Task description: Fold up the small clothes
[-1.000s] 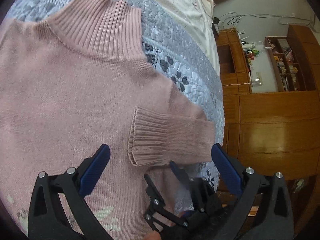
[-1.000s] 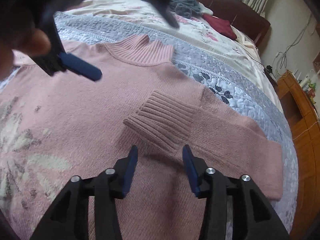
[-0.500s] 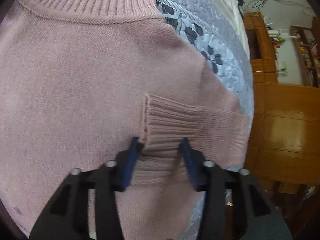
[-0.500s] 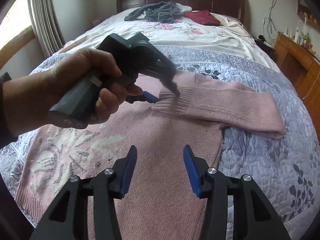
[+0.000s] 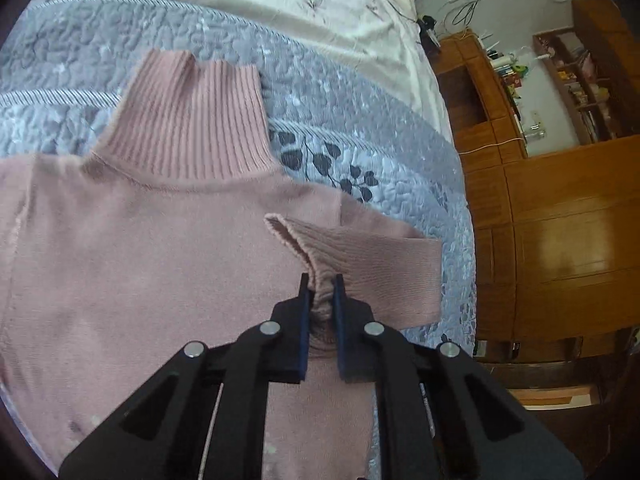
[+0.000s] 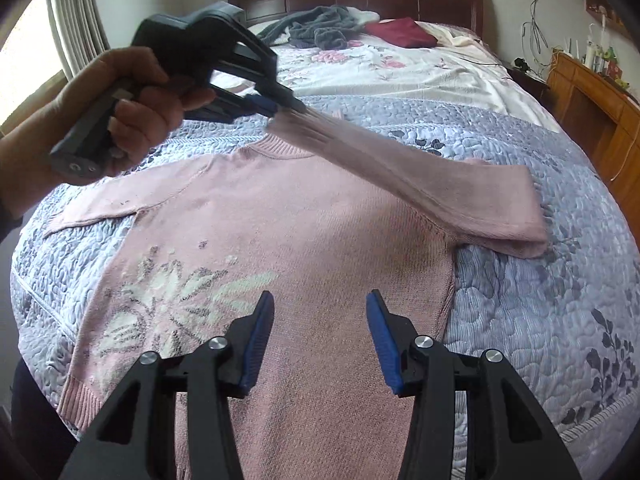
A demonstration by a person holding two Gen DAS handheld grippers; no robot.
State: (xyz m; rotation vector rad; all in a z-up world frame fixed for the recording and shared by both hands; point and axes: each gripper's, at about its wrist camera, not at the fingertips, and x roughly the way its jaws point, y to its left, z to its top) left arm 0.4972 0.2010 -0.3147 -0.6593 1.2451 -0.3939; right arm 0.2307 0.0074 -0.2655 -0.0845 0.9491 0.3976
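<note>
The pink sweater [image 6: 304, 224] lies flat on the quilt [image 6: 540, 300], its cuff [image 5: 316, 276] pinched in the left gripper [image 5: 321, 288], the right gripper [image 6: 320, 320] gaping empty, its hem cut off below.

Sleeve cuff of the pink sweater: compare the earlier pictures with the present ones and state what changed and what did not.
The left gripper closed from wide open onto the sleeve cuff and lifted it off the sweater, pulling the sleeve taut. The right gripper drew back and stayed open, holding nothing. The sweater body remains flat on the grey quilt.
</note>
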